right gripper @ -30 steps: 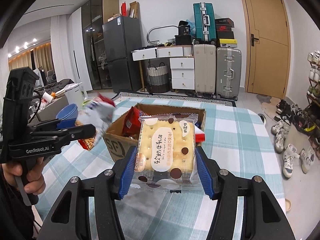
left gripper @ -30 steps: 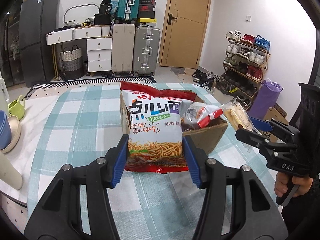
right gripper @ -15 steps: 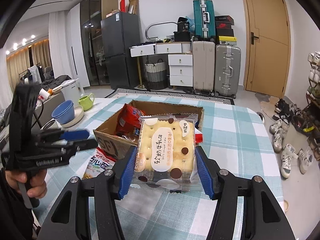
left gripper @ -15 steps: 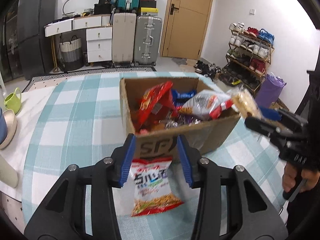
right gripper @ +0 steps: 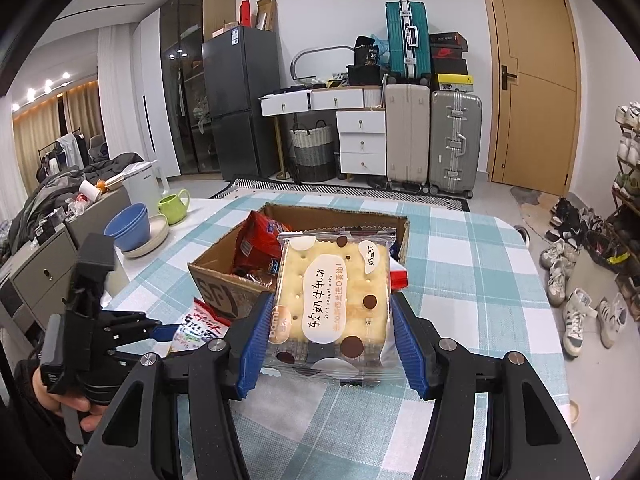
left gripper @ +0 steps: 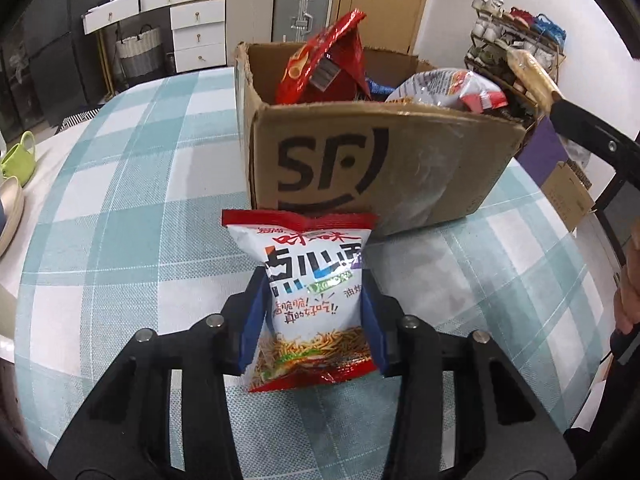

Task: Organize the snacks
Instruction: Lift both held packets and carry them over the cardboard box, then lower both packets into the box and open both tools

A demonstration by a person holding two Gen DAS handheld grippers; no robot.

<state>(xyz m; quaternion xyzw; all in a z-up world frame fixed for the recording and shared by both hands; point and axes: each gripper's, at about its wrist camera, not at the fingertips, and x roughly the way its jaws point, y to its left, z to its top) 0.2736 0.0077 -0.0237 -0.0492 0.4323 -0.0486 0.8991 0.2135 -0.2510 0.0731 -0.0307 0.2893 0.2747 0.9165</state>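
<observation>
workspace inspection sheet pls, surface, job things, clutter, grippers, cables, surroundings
surface: table under a teal and white checked cloth.
job's things: open cardboard box holding snack bags; noodle snack bag lying in front of it; cracker pack raised near the box.
clutter: green mug, blue bowls at the table's edge.
grippers: left gripper has just been closing, pads at the noodle snack bag's sides; right gripper clamps the cracker pack.
cables: nothing seen.
surroundings: suitcases, white drawers, fridge, door, shoe rack.
</observation>
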